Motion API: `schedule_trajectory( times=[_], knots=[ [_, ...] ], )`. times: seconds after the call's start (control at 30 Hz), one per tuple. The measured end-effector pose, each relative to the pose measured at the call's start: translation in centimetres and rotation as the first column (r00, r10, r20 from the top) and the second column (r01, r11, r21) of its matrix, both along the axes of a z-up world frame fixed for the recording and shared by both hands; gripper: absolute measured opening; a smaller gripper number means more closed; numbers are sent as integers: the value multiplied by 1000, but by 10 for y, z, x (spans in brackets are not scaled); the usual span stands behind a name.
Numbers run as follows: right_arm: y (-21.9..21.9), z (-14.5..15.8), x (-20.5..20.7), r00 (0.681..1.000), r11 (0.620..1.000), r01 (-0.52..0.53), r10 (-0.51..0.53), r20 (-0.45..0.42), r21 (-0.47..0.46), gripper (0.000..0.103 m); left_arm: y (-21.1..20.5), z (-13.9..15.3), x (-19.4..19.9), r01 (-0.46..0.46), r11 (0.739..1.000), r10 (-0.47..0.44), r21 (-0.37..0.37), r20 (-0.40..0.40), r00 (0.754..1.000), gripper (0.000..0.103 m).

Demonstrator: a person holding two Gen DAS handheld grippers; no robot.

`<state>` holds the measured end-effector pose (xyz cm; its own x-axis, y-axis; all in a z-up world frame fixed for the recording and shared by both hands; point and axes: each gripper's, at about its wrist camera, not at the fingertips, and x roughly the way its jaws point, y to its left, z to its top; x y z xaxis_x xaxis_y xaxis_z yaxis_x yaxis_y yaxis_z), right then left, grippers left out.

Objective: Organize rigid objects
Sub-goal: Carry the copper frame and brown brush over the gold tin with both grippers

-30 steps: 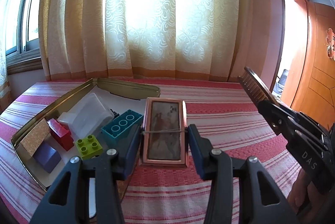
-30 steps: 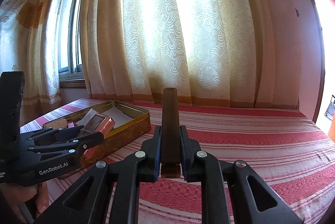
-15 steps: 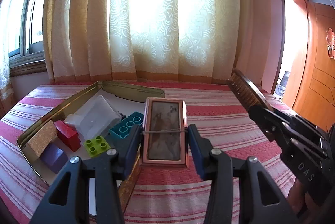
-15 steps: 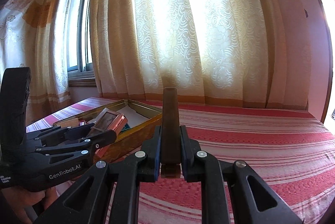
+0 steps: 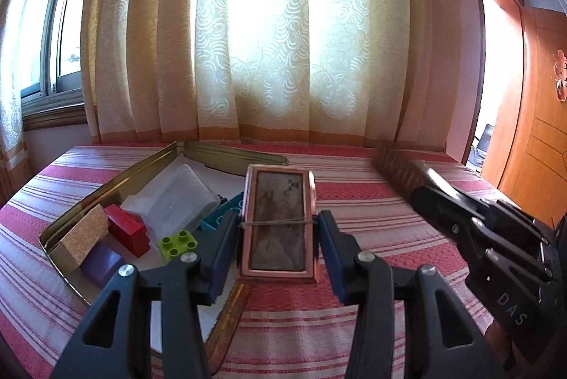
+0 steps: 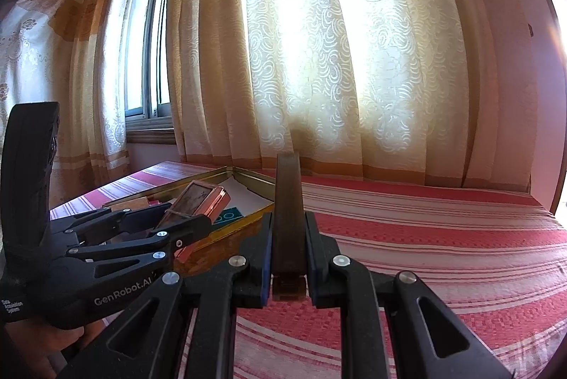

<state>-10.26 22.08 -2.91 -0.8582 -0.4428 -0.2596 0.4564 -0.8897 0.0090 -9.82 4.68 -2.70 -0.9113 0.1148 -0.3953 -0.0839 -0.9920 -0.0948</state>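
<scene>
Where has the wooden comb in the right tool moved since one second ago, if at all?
Yes. In the left wrist view the wooden comb in the right tool has shifted left, closer to the gold tin.

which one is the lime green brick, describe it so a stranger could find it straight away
Start at the open gold tin on the red-striped cloth. Inside, near its front, the lime green brick lies between the red brick and the left gripper. It is the only square, four-stud piece; the teal brick behind it is long.
</scene>
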Motion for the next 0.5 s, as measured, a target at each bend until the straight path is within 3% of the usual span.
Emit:
schedule_trajectory(
  times=[0.5],
  knots=[
    [-10,1,3,1000,1000,-21,21,2,5,17,-9,0,2,-7,1000,7,14,0,1000,46]
  ],
)
